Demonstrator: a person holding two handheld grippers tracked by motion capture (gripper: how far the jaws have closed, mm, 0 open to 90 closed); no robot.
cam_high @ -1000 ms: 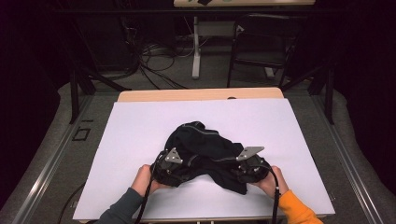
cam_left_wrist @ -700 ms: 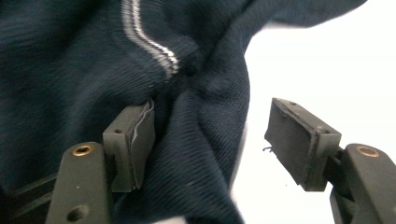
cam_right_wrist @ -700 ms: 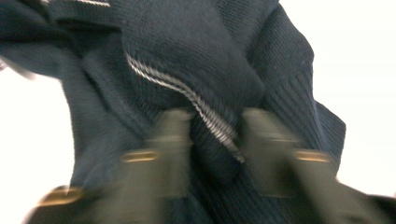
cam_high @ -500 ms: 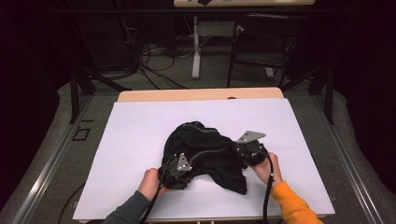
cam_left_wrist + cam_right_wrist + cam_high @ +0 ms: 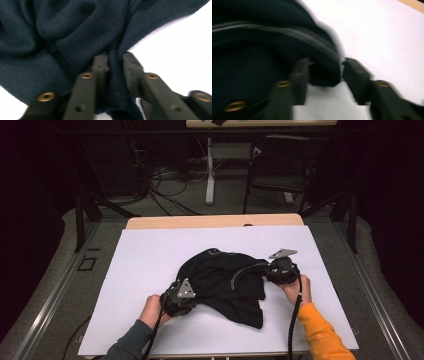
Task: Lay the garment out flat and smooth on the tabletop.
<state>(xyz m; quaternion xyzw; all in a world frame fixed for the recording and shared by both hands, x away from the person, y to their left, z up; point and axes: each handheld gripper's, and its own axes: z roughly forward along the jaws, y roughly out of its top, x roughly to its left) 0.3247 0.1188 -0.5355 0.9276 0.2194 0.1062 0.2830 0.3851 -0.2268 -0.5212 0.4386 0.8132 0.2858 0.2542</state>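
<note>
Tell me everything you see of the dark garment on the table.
The dark garment is a crumpled navy-black knit lying in a heap on the white table cover, with a ribbed, lighter-edged band curving across its right side. One corner trails toward the near edge. The left gripper pinches a fold of it between its jaws; the right gripper has an edge between its jaws, which have just been opening.

The garment (image 5: 223, 282) is dark navy, near black, with a fine knit rib and a grey ribbed zip band, lying on a white sheet (image 5: 150, 265) over a pale wood table (image 5: 210, 221), and the sleeves are teal (image 5: 131, 344) and orange (image 5: 320, 336), the jaws black with brass rivets.
</note>
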